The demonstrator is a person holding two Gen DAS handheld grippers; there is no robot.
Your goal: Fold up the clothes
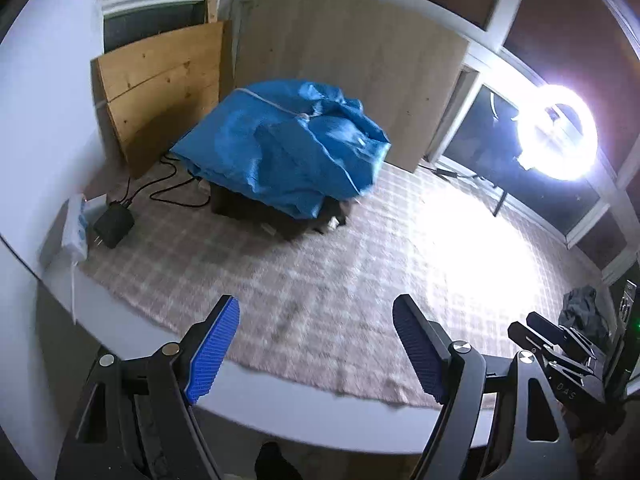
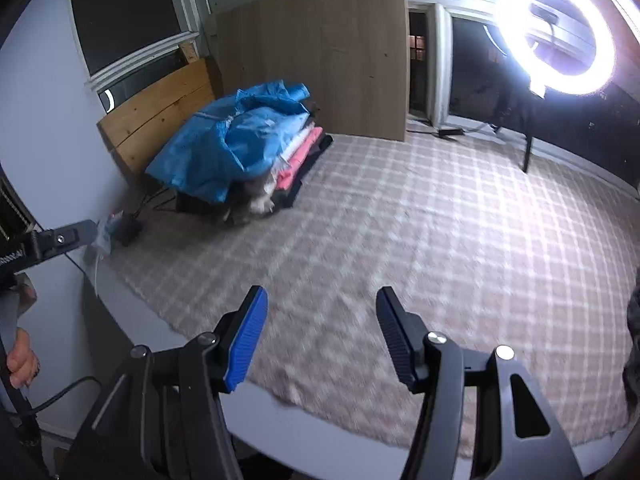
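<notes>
A crumpled blue cloth [image 1: 288, 148] lies over a stack of folded clothes at the far side of the table. In the right wrist view the blue cloth [image 2: 236, 140] covers pink, white and dark folded layers [image 2: 300, 160]. My left gripper [image 1: 316, 344] is open and empty above the near edge of the checked pink table cover [image 1: 340, 272]. My right gripper [image 2: 320, 332] is open and empty above the same cover [image 2: 420, 240]. The right gripper's body shows at the right edge of the left wrist view [image 1: 560, 352].
A bright ring light [image 2: 556, 32] stands at the far right. Wooden boards [image 1: 160, 92] lean on the wall behind the stack. A black power adapter [image 1: 114, 224] with cables and a white packet [image 1: 76, 228] lie at the left. A dark garment [image 1: 584, 312] sits at the right.
</notes>
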